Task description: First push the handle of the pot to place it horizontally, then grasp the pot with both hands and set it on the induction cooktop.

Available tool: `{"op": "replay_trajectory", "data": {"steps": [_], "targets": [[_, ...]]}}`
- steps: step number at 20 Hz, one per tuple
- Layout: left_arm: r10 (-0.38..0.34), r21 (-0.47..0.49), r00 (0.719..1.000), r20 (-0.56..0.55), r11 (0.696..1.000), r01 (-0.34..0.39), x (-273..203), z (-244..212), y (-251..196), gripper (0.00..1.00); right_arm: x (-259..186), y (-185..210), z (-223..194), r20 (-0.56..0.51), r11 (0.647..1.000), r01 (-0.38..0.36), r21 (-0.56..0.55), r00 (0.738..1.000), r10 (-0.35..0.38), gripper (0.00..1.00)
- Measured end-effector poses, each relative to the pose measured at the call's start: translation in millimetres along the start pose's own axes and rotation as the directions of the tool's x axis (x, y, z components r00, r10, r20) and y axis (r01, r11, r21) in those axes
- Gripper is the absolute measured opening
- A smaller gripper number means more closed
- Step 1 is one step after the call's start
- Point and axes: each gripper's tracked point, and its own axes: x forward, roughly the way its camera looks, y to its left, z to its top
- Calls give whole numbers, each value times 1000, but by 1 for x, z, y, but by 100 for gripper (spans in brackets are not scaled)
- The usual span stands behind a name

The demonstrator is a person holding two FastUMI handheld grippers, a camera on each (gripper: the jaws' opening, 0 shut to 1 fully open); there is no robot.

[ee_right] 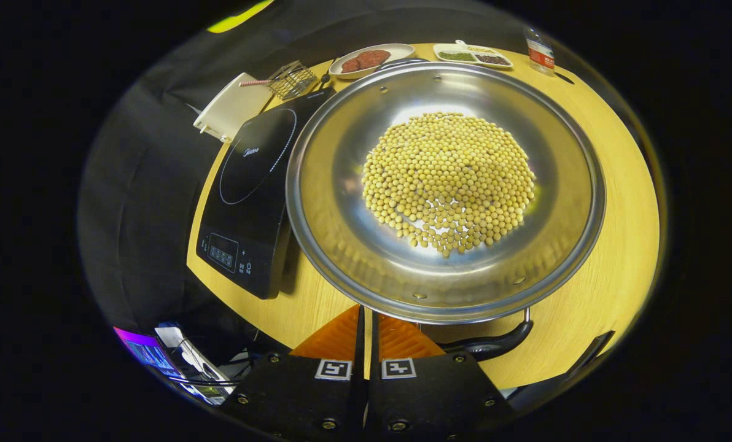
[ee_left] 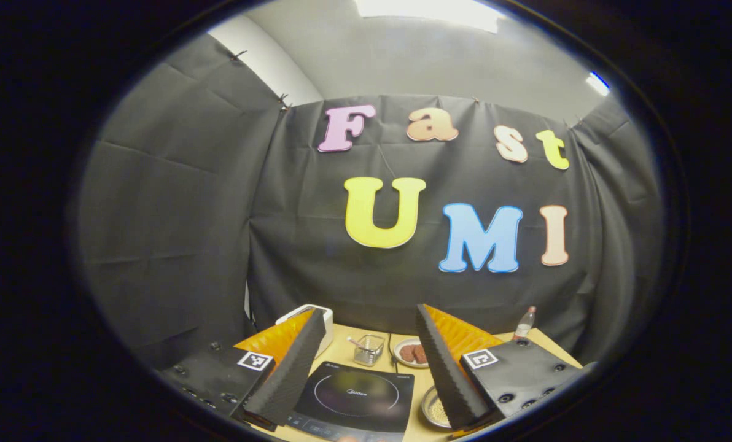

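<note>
Wooden table, pot beside cooktop, handle lying crosswise

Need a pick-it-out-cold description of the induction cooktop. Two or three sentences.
Start at the round wooden table and its big steel pot of soybeans. In the right gripper view the induction cooktop lies just left of that pot. It is the one flat, glossy black slab, with a thin white ring on top and a control panel at its near edge.

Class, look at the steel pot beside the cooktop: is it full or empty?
Partly full. The pot holds a mound of yellow beans in its middle, with bare steel showing all round them.
</note>
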Motion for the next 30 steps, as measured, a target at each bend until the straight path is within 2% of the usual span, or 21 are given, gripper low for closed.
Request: {"op": "replay_trajectory", "data": {"steps": [7,17,27,30], "targets": [[-37,1,999,10,999,37,8,1,-14,99,-4,-24,-3,11,999,30,32,999,-30,4],[-83,-18,996,-26,996,82,20,-14,-31,99,-12,-52,-4,25,993,33,112,999,-36,4],[-131,-17,990,-44,991,131,28,-22,-54,98,-26,-90,-5,26,986,84,143,996,-88,4],[-139,-11,989,-46,990,139,27,-23,-57,98,-29,-103,-6,17,984,120,133,992,-124,4]]}}
